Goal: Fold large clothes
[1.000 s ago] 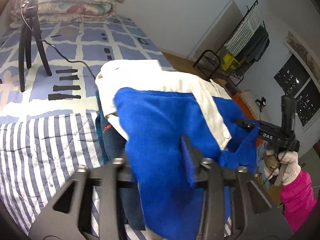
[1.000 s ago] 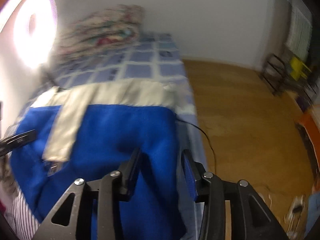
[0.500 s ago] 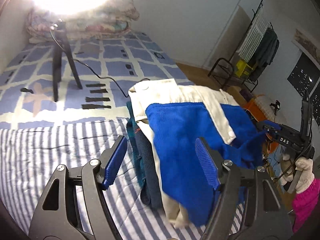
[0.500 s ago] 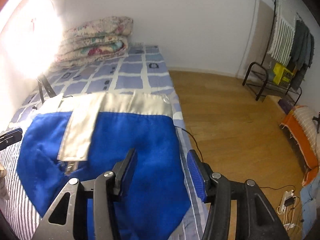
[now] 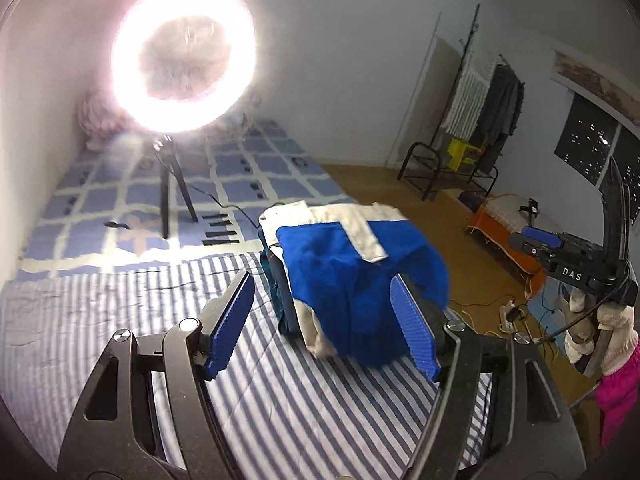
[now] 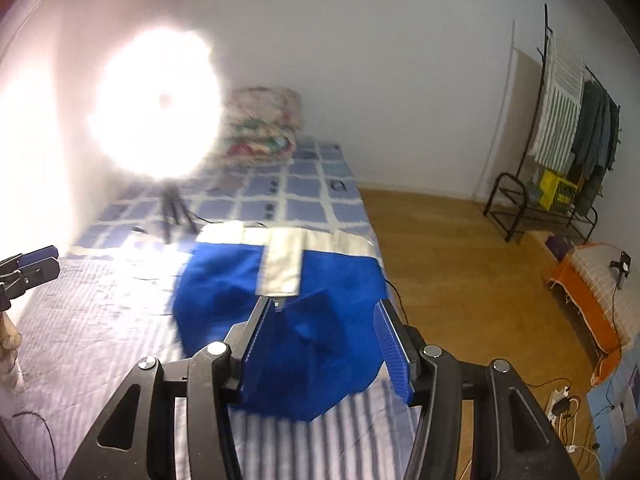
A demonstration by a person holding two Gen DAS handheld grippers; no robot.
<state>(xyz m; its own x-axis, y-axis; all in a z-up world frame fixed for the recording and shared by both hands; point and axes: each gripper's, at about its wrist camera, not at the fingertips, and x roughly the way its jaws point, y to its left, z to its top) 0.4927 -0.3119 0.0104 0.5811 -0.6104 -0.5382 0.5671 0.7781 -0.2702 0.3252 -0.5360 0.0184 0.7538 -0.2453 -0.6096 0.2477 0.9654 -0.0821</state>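
Lying folded near the middle of both frames, the blue garment (image 5: 352,276) with its white band (image 6: 280,264) sits on a small stack of dark clothes (image 5: 276,280) on the striped bedcover (image 5: 120,304). The left gripper (image 5: 324,320) hangs above it with fingers released; its jaws have just been opening, and though the cloth shows between the blue pads (image 5: 234,320), it lies beyond them, untouched. The right gripper (image 6: 324,344) is likewise spread and grasping nothing, the garment's near edge seen past its fingers, lower centre. A ring light (image 5: 182,56) glares at upper left. A gloved hand (image 5: 612,332) shows at right edge.
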